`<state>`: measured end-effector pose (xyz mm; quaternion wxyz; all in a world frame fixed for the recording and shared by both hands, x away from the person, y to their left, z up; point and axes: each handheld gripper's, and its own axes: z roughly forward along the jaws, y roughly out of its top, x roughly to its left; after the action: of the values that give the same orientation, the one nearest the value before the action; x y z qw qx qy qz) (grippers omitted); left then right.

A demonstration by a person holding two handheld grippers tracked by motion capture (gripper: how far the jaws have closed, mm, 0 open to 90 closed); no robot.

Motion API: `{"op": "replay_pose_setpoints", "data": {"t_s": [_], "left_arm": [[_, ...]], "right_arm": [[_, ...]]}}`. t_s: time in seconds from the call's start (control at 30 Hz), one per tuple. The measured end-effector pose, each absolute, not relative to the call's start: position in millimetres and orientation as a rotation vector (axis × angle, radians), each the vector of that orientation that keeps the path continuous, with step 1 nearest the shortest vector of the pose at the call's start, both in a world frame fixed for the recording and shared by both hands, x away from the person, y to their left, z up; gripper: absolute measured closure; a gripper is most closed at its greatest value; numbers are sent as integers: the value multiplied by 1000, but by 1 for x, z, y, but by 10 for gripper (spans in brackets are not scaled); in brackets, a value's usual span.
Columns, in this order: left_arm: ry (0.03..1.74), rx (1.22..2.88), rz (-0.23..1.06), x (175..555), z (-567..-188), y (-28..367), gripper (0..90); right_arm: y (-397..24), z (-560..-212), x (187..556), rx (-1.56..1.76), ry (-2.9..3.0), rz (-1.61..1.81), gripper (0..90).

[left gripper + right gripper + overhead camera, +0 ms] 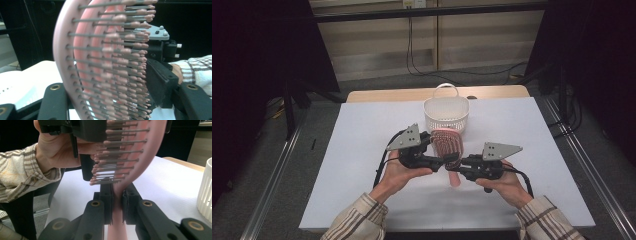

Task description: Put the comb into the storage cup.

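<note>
A pink hairbrush [447, 142] with metal bristles is held in the air over the white table [362, 130]. My right gripper [117, 205] is shut on the brush's handle [454, 179], pads pressed on both sides just below the head. My left gripper [107, 92] spans the brush head [82, 62]. One jaw lies against the pink back rim, the other against the bristle tips [146, 75]. In the high view, the left gripper [446, 159] and the right gripper [460, 162] meet at the brush in front of the basket.
A white slotted basket [446, 117] with a loop handle stands just behind the brush, seen as a white wall [206, 192] in the right gripper view. White table surface stretches left, right and toward the near edge. Metal rails run along both sides.
</note>
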<state>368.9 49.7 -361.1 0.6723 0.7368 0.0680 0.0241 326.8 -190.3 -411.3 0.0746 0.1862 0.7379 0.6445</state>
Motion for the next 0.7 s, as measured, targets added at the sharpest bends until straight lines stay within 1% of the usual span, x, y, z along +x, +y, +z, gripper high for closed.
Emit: {"op": "replay_pose_setpoints", "data": {"t_s": [0.57,0.7], "left_arm": [[128,1650,9,366,-360,47,524],[132,1647,14,365,-360,47,540]], "right_arm": [[-190,-411,327,554,2221,1956,807],[-191,-411,327,560,2218,1950,801]]}}
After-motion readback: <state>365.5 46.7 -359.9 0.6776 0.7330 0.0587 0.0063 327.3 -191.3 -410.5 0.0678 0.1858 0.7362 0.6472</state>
